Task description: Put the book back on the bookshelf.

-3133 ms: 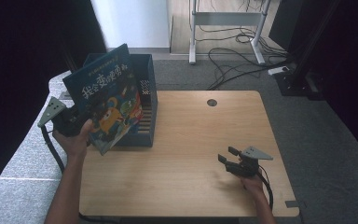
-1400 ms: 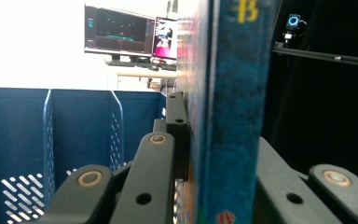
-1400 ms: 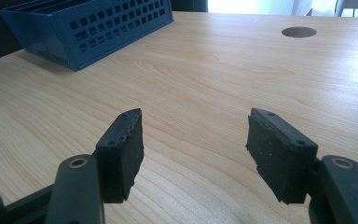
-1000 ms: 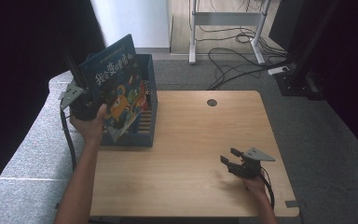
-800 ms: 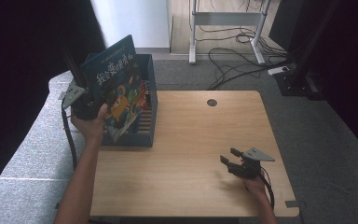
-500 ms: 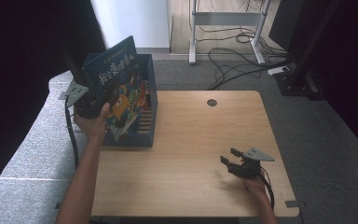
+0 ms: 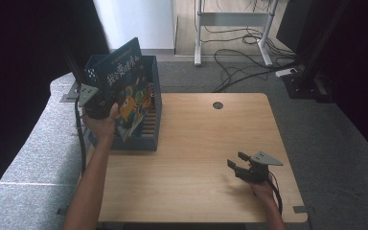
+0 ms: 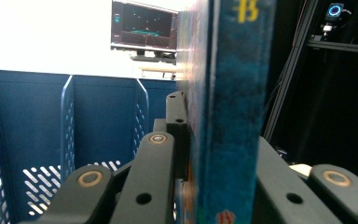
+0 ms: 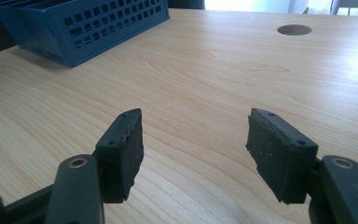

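Note:
A blue picture book (image 7: 124, 88) with a cartoon cover stands tilted, its lower part down inside the blue slotted file rack (image 7: 152, 132) at the table's left edge. My left gripper (image 7: 106, 103) is shut on the book's left edge. In the left gripper view the book's spine (image 8: 228, 107) is clamped between the black jaws of the left gripper (image 8: 209, 154), with the rack's dividers (image 8: 102, 116) to the left of it. My right gripper (image 7: 235, 159) rests on the table at the near right, open with nothing between its pads (image 9: 121, 154).
The wooden table (image 7: 196, 139) has a round cable hole (image 7: 217, 105) at the back. A cable hangs from the left gripper beside the table's left edge. Beyond the table are grey floor, a desk frame and loose cables.
The left gripper has carried the book away from the person and over the rack, then a little rightward and down into it. The right gripper has stayed in place.

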Tool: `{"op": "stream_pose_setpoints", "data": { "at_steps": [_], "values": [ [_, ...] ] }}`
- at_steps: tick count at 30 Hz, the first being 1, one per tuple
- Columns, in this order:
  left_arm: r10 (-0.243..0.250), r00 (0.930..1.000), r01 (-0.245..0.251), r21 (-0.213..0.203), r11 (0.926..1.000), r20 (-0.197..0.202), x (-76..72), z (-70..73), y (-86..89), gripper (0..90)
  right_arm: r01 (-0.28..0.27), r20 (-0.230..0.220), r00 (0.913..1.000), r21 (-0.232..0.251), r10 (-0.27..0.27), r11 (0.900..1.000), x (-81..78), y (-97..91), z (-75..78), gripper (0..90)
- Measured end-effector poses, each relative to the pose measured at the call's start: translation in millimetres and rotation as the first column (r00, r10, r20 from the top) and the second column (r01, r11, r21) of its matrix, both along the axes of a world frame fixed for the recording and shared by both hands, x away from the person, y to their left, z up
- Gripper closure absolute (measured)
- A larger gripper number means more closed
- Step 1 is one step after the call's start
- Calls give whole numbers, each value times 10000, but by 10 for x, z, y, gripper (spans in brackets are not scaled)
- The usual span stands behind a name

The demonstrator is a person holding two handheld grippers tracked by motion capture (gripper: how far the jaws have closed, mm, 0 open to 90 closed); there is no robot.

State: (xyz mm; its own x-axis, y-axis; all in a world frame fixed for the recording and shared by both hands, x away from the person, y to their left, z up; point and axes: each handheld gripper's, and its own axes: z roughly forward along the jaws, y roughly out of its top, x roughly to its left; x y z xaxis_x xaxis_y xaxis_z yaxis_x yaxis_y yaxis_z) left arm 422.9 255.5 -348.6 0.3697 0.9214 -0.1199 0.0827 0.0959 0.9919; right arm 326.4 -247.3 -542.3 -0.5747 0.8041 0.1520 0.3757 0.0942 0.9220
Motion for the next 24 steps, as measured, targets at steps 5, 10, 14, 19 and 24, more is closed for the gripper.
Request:
{"op": "stream_pose_setpoints", "data": {
  "at_steps": [5, 10, 14, 19, 24],
  "values": [
    [-4, 10000, 4, 75, 10000, -20, 38, -23, -61, 826, -11, -14, 10000, -22, 11, 10000, -2, -10, -2, 351],
    [10, 10000, -9, 74, 10000, -54, 64, -38, -85, 826, -4, -31, 10000, -41, 4, 10000, 5, -8, -11, 351],
    [39, 10000, -38, 123, 9999, -65, 94, -54, -115, 826, 30, -31, 10000, -42, -30, 10000, 9, -13, -13, 351],
    [36, 10000, -36, 66, 10000, -70, 114, -73, -135, 826, 43, -13, 10000, -52, -43, 10000, 10, -3, -19, 351],
    [311, 9995, -311, 181, 9994, -5, 135, -103, -191, 826, 10, -28, 10000, -105, -10, 9999, 9, -2, -19, 351]
  ]
}}
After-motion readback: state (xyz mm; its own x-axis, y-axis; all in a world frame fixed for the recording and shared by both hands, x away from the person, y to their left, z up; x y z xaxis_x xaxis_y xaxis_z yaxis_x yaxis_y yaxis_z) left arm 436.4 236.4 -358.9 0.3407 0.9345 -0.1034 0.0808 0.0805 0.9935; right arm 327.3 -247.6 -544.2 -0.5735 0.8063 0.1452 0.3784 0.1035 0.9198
